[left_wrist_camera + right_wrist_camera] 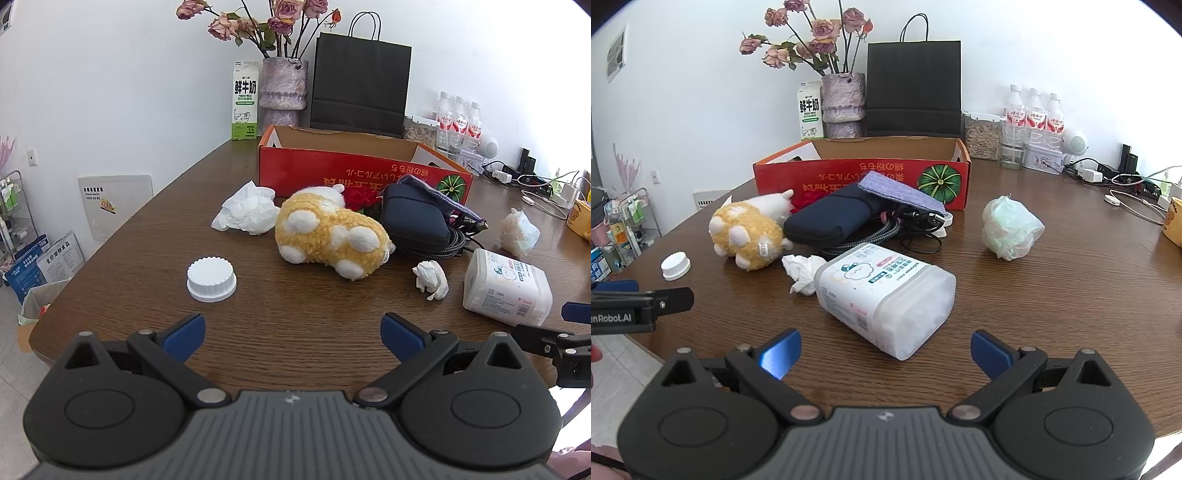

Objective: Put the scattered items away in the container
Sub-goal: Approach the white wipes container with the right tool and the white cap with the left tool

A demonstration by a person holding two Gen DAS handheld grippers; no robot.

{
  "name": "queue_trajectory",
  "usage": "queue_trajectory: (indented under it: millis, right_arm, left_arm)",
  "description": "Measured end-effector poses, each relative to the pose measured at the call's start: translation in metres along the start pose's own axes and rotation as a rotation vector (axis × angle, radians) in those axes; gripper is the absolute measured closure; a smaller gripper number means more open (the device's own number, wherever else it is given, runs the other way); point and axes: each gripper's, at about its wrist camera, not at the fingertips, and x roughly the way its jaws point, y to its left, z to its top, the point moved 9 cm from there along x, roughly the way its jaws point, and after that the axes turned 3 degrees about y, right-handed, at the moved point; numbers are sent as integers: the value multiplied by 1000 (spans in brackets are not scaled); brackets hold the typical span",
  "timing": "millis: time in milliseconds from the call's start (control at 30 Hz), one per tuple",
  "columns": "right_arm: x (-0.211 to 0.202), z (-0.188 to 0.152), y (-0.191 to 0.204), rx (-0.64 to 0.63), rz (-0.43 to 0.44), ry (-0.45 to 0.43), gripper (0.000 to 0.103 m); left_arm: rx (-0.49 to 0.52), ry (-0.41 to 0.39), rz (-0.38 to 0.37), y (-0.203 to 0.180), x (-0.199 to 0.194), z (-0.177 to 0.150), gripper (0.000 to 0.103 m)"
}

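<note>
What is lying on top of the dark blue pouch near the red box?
A purple cloth lies across the far end of the dark blue pouch, leaning toward the red box. Whatever is under the cloth stays covered.

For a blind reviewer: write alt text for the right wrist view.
Open right gripper hovers just short of a toppled white wipes tub on a brown table. Behind lie a crumpled tissue, plush toy, navy pouch and red cardboard box.
</note>
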Motion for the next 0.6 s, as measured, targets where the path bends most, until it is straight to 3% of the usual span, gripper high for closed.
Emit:
queue_trajectory:
  millis: [600]
  right_arm:
    - [1,0,1,3,1,0,4]
  left_arm:
    - [-7,3,9,5,2,1,0]
